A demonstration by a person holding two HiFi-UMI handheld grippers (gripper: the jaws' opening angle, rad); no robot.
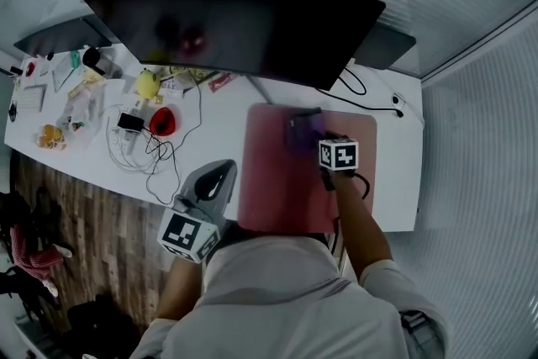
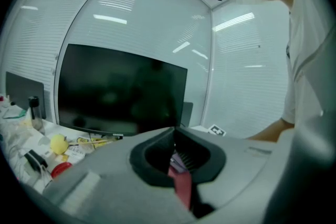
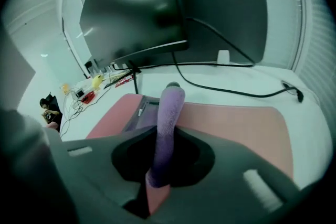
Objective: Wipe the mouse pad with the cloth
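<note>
Purple cloth (image 3: 166, 131) is clamped in my right gripper (image 3: 169, 93) over the pink mouse pad (image 3: 239, 124); my left gripper (image 2: 175, 130) is closed, empty.

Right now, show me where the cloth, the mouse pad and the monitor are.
cloth (image 3: 167, 123), right gripper view, middle of the purple strip.
mouse pad (image 1: 269, 181), head view, bare left part.
monitor (image 1: 235, 21), head view, centre of the dark screen.

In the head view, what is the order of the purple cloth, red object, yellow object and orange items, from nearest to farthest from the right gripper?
1. purple cloth: held in the right gripper.
2. red object: to the left.
3. yellow object: farther left and back.
4. orange items: far left.
</note>
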